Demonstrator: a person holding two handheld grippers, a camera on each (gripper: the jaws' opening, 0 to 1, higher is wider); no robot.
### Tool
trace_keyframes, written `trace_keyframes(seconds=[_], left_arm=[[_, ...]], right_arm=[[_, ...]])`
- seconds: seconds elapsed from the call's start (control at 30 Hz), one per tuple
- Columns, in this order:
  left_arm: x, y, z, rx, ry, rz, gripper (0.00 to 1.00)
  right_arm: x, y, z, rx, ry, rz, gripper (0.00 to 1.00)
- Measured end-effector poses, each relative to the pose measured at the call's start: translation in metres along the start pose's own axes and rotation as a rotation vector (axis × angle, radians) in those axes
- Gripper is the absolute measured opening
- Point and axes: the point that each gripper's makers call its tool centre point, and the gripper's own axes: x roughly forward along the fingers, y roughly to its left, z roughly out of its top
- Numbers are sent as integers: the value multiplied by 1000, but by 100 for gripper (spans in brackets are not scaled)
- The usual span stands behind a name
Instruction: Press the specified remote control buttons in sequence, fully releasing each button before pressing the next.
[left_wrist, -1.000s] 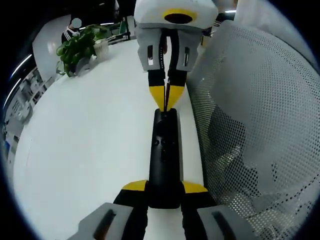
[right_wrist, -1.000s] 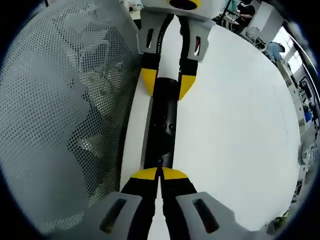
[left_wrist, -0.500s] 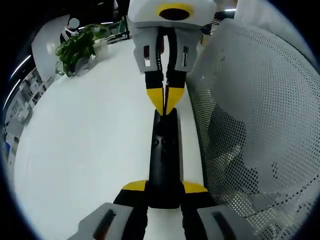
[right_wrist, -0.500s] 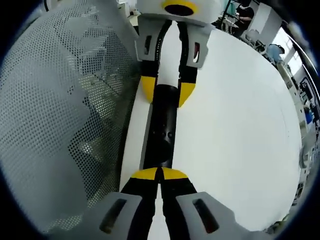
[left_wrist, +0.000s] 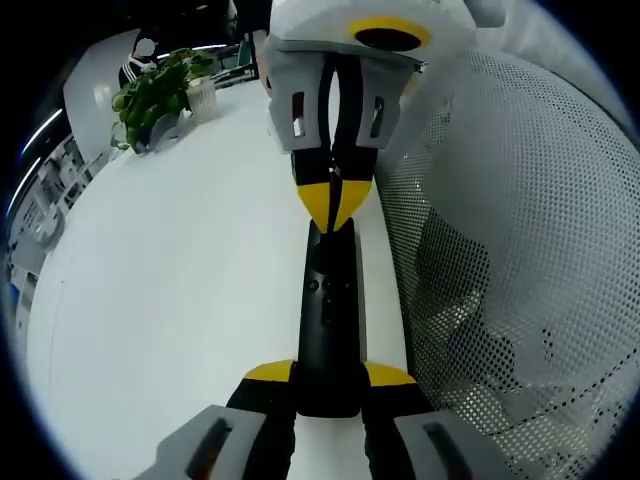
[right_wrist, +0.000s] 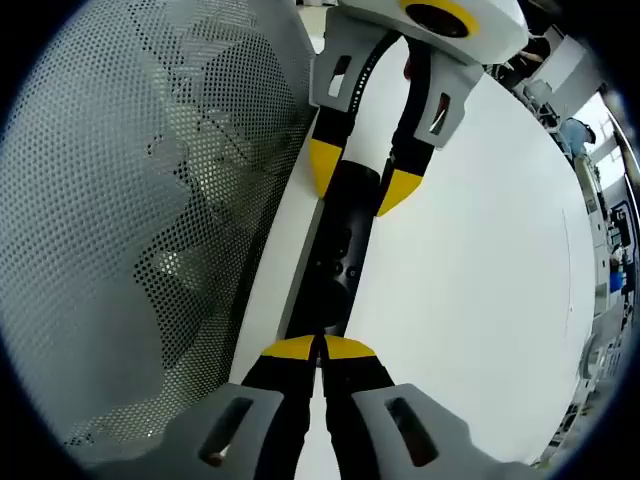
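In the left gripper view we see a potted plant (left_wrist: 160, 95) at the far left edge of the white table (left_wrist: 170, 290), well apart from everything else. Moving right, the black remote control (left_wrist: 328, 320) lies lengthwise on the table, running straight away from the camera. Our left gripper (left_wrist: 329, 377) has its yellow-tipped jaws clamped on the near end of the remote, one jaw against each long side. At the far end, the right gripper (left_wrist: 331, 203) comes down from the top with its jaws closed together, the joined yellow tips touching the remote's end. Just beside the remote on the right stands a white perforated mesh screen (left_wrist: 510, 250), curving along the table edge.

In the right gripper view the same mesh screen (right_wrist: 150, 200) is on the left. Next to it lies the remote control (right_wrist: 335, 265), slanting slightly. Our right gripper (right_wrist: 319, 348) has its jaws pressed together, tips resting on the remote's near end. The left gripper (right_wrist: 362, 183) grips the far end between its jaws. To the right stretches bare table (right_wrist: 480, 280)
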Motion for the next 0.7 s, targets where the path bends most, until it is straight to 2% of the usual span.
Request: trace_keyframes(seconds=[0.1,0.17,0.2,0.33,0.37,0.47,0.53,0.7], left_arm=[[0,0,0,1,0,-1,24],[0,0,0,1,0,-1,24],[0,0,0,1,-1,-1,24],[0,0,0,2,3,0,24],[0,0,0,1,3,0,24],[0,0,0,1,4,-2,24],[0,0,0,0,1,-4,24],[0,0,0,-2,0,-4,24]], right_arm=[[0,0,-1,35,-17,5,0],[0,0,0,113,-46,-9,0],[-1,-1,0,131,-69,-15,0],[-4,-2,-1,326,-200,-20,0],[-4,-2,-1,347,-215,-18,0],[-4,-1,0,323,-205,-17,0],[-4,-4,5,268,-204,-42,1],[-2,-4,18,250,-210,-15,0]])
